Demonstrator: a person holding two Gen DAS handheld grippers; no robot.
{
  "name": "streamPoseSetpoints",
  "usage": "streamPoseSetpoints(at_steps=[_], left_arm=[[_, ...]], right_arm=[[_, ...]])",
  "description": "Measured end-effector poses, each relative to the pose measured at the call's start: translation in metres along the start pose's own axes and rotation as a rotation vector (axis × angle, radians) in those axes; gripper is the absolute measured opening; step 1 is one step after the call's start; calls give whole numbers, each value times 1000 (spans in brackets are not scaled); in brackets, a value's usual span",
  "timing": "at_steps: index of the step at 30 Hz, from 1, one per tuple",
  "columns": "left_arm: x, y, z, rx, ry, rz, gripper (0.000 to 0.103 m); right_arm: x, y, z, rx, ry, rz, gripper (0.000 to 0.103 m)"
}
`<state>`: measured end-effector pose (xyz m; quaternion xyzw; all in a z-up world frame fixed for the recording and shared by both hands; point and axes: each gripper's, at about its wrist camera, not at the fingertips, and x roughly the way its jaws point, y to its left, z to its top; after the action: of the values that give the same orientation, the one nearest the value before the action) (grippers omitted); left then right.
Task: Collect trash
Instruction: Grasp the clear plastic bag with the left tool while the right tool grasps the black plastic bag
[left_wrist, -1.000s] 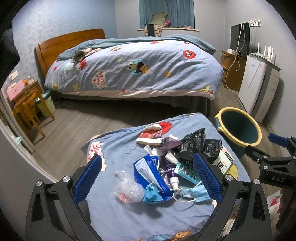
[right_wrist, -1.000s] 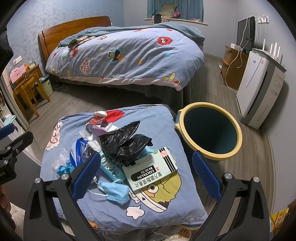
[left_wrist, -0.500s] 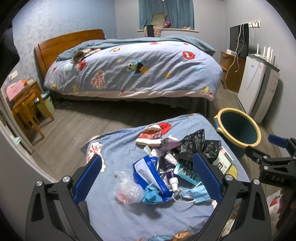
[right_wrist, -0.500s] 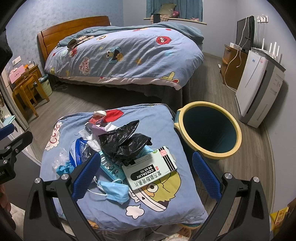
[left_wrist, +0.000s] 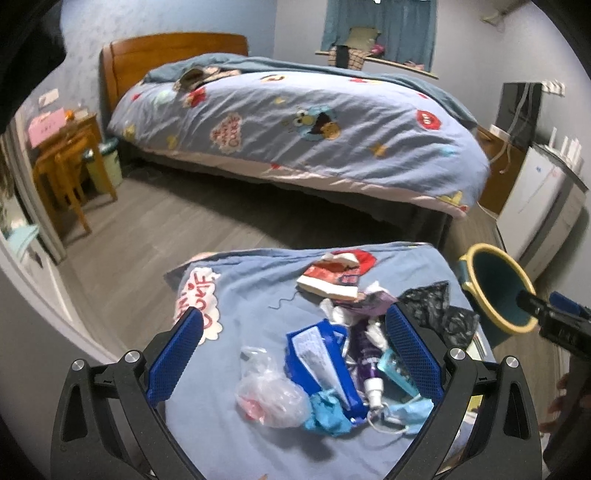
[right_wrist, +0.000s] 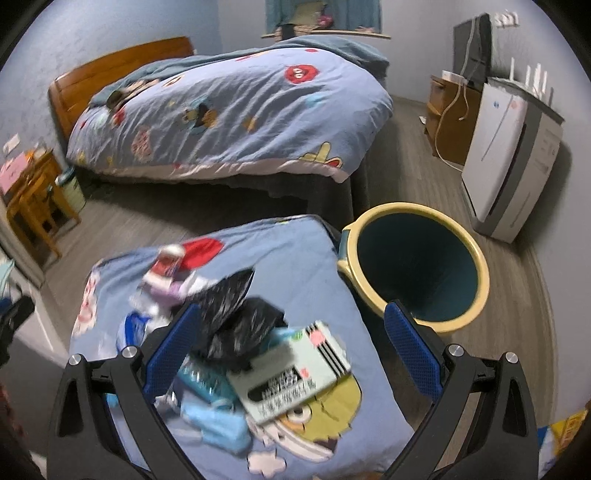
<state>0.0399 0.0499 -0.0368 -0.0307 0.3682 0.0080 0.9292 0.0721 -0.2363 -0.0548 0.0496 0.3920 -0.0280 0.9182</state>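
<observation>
The trash lies heaped on a small surface draped in a blue cartoon-print cover (left_wrist: 258, 295), in front of the bed (left_wrist: 295, 129): a clear plastic bag (left_wrist: 271, 397), a blue packet (left_wrist: 319, 360), a purple tube (left_wrist: 364, 354), a crumpled blue glove (left_wrist: 327, 411), a face mask (left_wrist: 410, 411), a red-and-white wrapper (left_wrist: 330, 277) and a black plastic bag (right_wrist: 236, 314) that partly covers a pale medicine box (right_wrist: 291, 373). Just beside the covered surface, on the wooden floor (left_wrist: 140, 236), stands a dark bin with a yellow rim (right_wrist: 413, 269), its mouth tilted toward the cameras. The left gripper (left_wrist: 293, 349) hangs above the near edge of the heap, aimed forward and down, its blue-padded fingers (left_wrist: 175, 356) spread wide and released, with the blue packet and clear bag showing between them and nothing touched. The right gripper (right_wrist: 291, 347) is poised the same way over the heap's right side, fingers (right_wrist: 412, 349) parted and empty, framing the medicine box and black bag; this view is blurred. Part of the right gripper's black body reaches in at the right edge of the left camera's view, near the bin.
</observation>
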Motion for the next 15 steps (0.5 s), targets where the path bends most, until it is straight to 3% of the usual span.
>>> streamPoseSetpoints(at_steps=[3, 6, 11, 15], left_arm=[[12, 9, -2, -3, 1, 48, 98], [35, 23, -9, -14, 58, 102, 98], [51, 39, -28, -60, 90, 103, 98], [69, 32, -41, -30, 146, 125, 98]], right_arm=[[22, -1, 6, 1, 26, -30, 97], [44, -2, 6, 20, 99, -7, 97], [66, -6, 2, 120, 190, 58, 97], [77, 1, 1, 136, 218, 103, 97]])
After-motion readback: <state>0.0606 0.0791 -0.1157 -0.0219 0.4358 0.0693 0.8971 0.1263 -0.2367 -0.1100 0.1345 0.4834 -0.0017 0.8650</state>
